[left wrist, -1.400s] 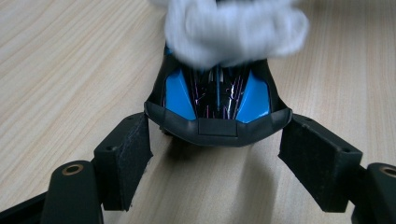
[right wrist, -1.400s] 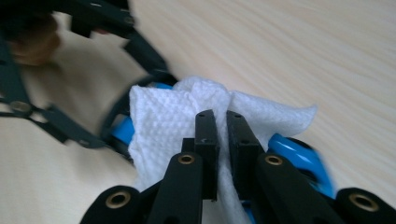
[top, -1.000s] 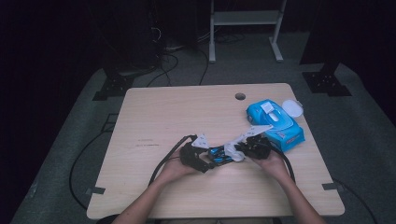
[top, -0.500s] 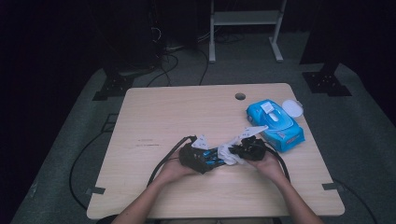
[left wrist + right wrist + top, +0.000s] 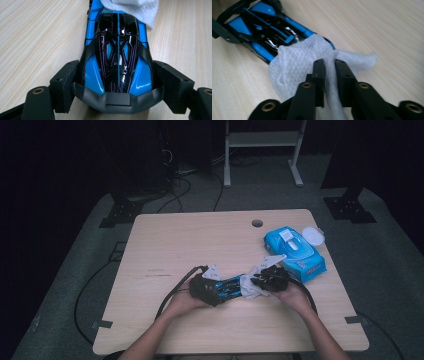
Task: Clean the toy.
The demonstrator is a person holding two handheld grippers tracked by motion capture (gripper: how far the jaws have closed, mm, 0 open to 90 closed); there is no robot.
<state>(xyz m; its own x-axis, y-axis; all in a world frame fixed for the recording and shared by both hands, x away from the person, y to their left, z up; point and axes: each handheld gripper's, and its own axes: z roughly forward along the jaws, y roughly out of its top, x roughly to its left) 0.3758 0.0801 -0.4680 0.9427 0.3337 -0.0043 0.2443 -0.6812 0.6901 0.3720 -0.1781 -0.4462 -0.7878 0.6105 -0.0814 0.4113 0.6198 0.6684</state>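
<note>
Meanwhile left tongs (image 5: 117, 82) clamp toy car (image 5: 117, 50) w/ right tongs (image 5: 329, 67), just opening, loosely round wipe (image 5: 297, 62).

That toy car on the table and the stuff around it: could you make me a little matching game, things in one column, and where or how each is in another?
Things:
1. toy car
2. white wipe
3. wipes pack
4. white lid

Where or how:
A. lies on the table by the pack's far right corner
B. held at its sides by the left gripper
C. blue, lying to the right of both hands
D. draped over one end of the car, between the jaws of the right gripper, which have just been opening

Pairs: 1-B, 2-D, 3-C, 4-A
</note>
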